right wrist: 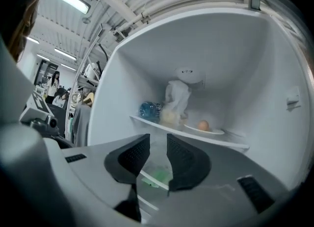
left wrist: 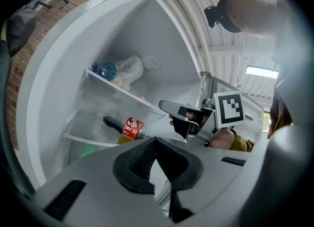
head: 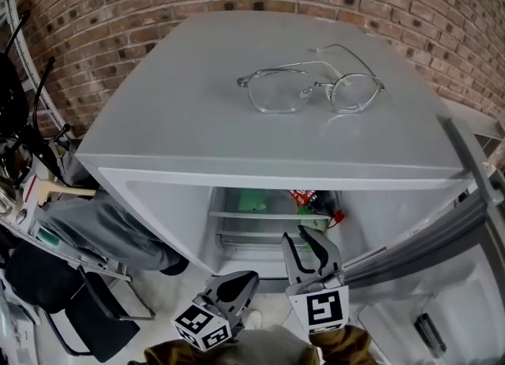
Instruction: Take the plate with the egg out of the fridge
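Note:
The fridge [head: 237,119] stands open in front of me. A white plate [right wrist: 212,132] with a brown egg [right wrist: 203,125] rests on the upper shelf, at its right. My right gripper [right wrist: 158,145] is open, empty, and a little short of and below that shelf. The head view shows it [head: 296,235] at the fridge mouth. My left gripper [left wrist: 155,141] is shut on nothing, its tips touching. It hangs lower and further out [head: 245,278], to the left of the right one, which also shows in the left gripper view [left wrist: 171,115].
Wire-rimmed glasses [head: 312,87] lie on the fridge top. A blue bottle [right wrist: 147,109] and a white bag [right wrist: 176,98] share the upper shelf. A red-labelled bottle [left wrist: 130,127] lies on the lower shelf. The open door [head: 442,277] is at the right, a chair and clutter [head: 47,277] at the left.

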